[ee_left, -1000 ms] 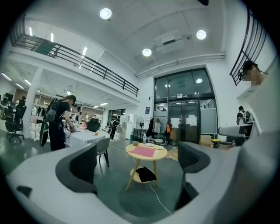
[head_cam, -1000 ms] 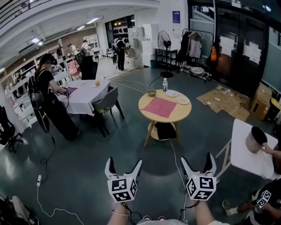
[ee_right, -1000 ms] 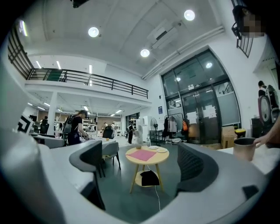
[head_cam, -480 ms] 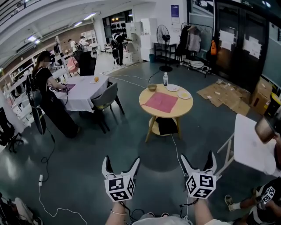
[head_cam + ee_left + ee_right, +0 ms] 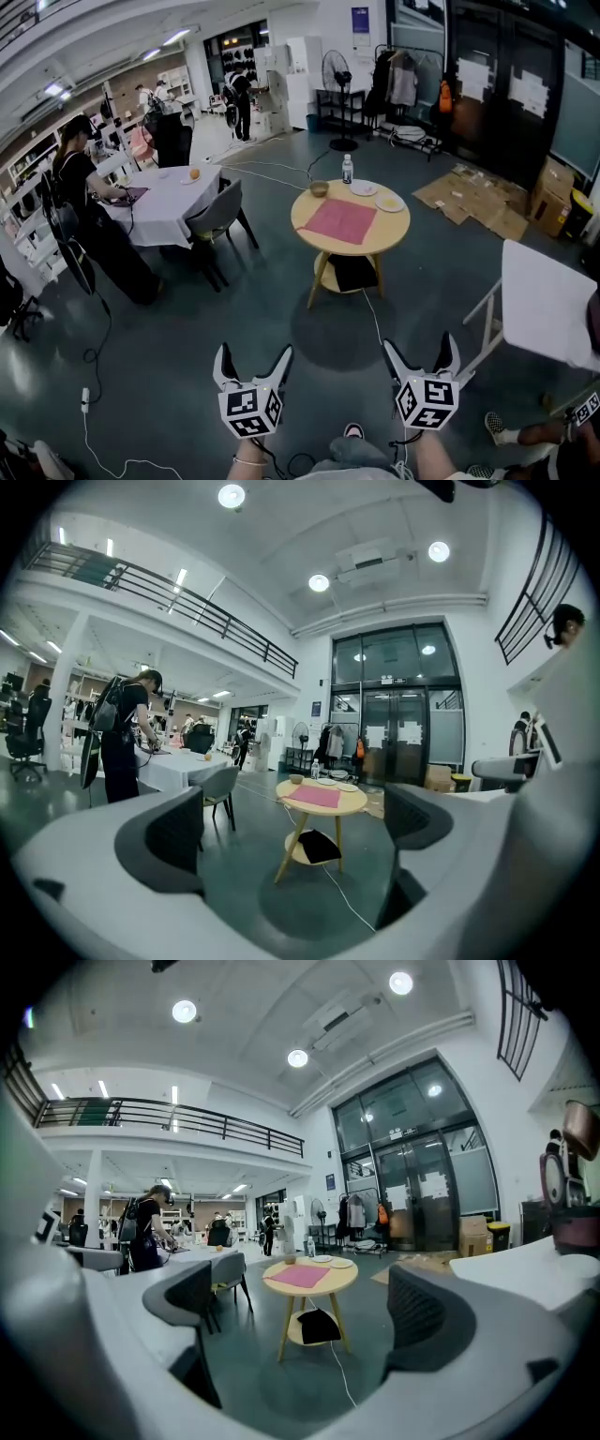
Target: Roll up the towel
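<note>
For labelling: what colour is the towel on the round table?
Pink towel, best in head view.

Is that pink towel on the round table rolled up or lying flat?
Lying flat: the towel shows as a flat pink sheet on the round table.

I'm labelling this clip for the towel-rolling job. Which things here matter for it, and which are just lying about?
For the job: pink towel, flat on the round table; left gripper, open, empty; right gripper, jaws have just been opening, empty.

Lying about: water bottle, bowl, two plates, grey chair, fan.
</note>
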